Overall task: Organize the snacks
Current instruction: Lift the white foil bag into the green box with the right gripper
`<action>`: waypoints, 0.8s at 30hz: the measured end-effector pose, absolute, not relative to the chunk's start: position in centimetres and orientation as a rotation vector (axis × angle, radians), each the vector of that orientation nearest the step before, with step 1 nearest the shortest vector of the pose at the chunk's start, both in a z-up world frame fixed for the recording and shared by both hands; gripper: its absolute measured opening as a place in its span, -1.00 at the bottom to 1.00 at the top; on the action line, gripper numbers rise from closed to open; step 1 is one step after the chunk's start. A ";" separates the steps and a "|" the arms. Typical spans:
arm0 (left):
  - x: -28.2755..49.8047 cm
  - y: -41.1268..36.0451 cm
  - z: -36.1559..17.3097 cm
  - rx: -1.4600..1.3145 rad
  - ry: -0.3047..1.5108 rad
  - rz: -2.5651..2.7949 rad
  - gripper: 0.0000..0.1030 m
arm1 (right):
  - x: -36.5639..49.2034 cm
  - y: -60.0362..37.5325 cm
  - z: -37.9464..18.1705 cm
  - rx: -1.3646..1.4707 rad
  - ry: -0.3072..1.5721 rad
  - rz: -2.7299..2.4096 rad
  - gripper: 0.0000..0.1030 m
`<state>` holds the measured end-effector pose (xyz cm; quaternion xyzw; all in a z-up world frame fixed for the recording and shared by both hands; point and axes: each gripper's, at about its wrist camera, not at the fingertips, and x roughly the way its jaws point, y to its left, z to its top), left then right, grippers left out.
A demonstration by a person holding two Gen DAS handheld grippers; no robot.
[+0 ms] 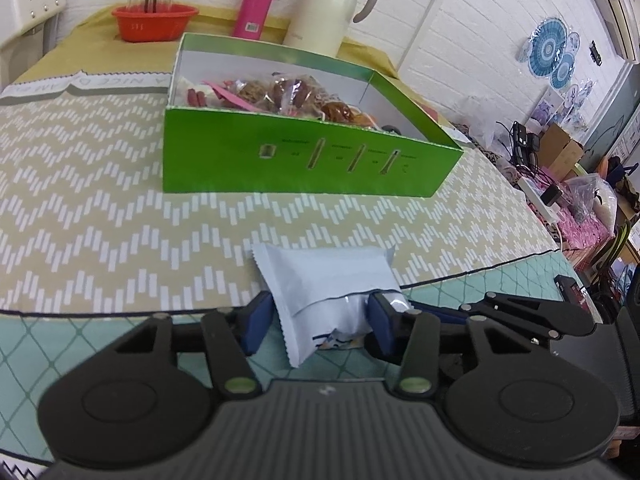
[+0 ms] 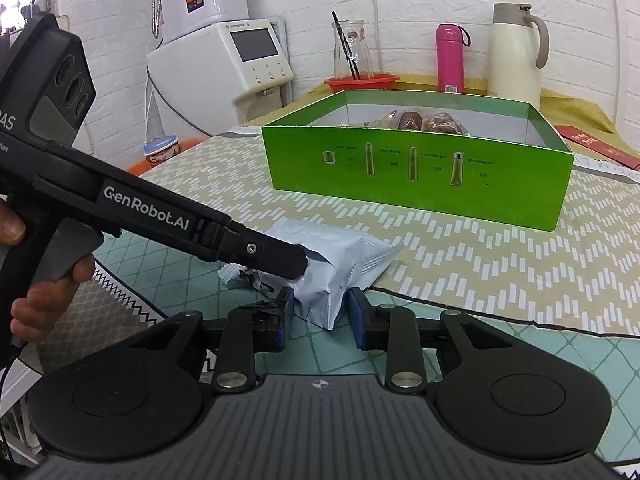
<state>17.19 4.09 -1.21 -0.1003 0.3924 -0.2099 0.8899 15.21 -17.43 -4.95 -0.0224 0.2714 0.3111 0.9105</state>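
The pale blue foil snack packet (image 1: 326,284) lies on the near edge of the patterned cloth-covered surface (image 1: 100,184), its long axis running near-to-far, with its near end between the blue pads of the left gripper (image 1: 320,320). That gripper looks closed on the packet, the right pad pressing the wrapper and the left pad at its edge. From the right wrist view, the right gripper (image 2: 316,316) stands open, straddling the packet's near corner without clamping it. The open green cardboard box (image 1: 304,164), already holding wrapped snacks, sits straight beyond the packet, so the left gripper likely carries it forward. The packet's underside and printed label are hidden; the box's near floor is cut off by its wall.
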 end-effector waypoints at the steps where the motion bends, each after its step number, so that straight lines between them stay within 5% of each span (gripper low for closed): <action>1: 17.0 3.9 -1.1 -0.210 0.816 -0.441 -0.27 | 15.1 -17.4 -4.9 -0.045 0.563 0.641 -0.03; 5: 16.2 3.2 -0.4 -0.180 0.799 -0.449 -0.33 | 14.2 -17.5 -4.4 -0.057 0.555 0.651 -0.26; 24: 24.3 -1.5 7.2 -0.172 0.616 -0.537 -0.36 | 20.4 -21.7 2.2 -0.004 0.344 0.517 -0.29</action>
